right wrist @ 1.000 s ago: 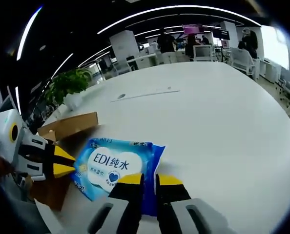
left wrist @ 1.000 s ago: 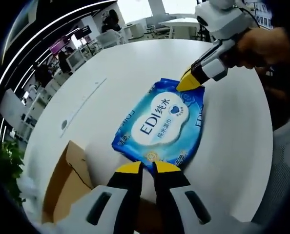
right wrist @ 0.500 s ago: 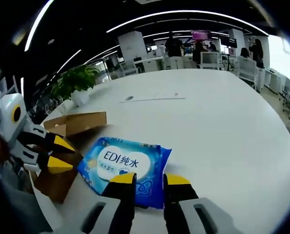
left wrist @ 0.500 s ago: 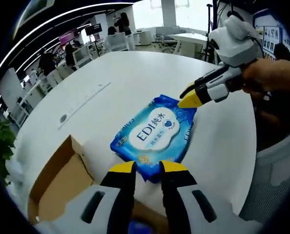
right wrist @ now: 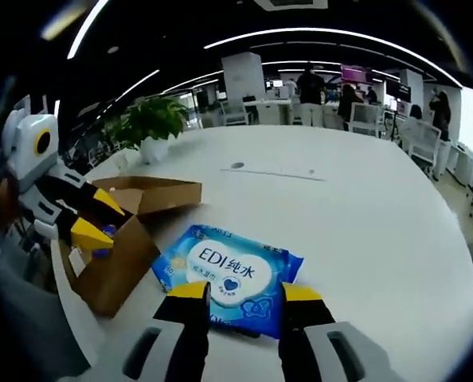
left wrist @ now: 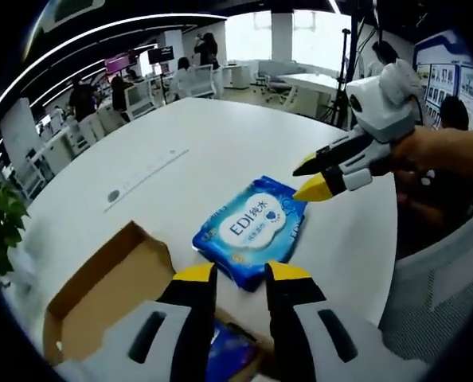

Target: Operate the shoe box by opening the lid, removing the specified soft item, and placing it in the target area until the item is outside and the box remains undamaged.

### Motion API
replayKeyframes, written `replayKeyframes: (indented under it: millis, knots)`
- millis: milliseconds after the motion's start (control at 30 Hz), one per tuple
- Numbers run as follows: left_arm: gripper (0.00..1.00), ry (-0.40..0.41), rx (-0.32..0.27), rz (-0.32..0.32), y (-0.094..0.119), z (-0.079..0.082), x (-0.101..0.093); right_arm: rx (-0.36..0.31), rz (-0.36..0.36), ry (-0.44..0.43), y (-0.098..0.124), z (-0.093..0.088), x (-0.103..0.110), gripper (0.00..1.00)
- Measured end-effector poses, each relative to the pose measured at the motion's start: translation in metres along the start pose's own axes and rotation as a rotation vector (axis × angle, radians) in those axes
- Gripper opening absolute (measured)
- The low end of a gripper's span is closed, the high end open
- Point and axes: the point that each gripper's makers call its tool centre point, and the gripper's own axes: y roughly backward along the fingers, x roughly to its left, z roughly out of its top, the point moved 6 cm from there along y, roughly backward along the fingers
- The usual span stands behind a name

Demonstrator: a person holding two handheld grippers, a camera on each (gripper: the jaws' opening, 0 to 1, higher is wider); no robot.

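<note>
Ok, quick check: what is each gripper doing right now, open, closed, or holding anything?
Left gripper: open, empty, fingers raised clear of the wet wipes pack.
Right gripper: open, empty, fingers apart over the pack's near edge.

This is an open-plan office. A big round white table (right wrist: pixel 364 207) sits under long strip lights (right wrist: pixel 332 33), with desks and white chairs (left wrist: pixel 193 79) at twelve o'clock where people (right wrist: pixel 310 83) stand near wall screens (right wrist: pixel 354 74). A potted plant (right wrist: pixel 150 123) stands at ten o'clock.
</note>
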Motion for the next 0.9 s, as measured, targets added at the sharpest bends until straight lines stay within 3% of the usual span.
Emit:
replayKeyframes:
  millis: [133,267,467,900]
  knots:
    - [0.24,-0.005,-0.005,0.012,0.014,-0.003,0.009,-0.009,0.022,0.036,0.003,0.008,0.01,0.32]
    - [0.21,0.013,-0.034,-0.015,0.024,-0.007,0.018,-0.018,0.038,0.081,0.005,0.016,0.02,0.33]
    - [0.21,0.008,-0.019,-0.015,0.035,-0.019,0.033,-0.027,0.075,0.134,0.004,0.027,0.037,0.35]
    - [0.21,-0.008,-0.031,-0.11,0.053,-0.051,0.052,-0.051,0.171,0.263,-0.003,0.045,0.079,0.36]
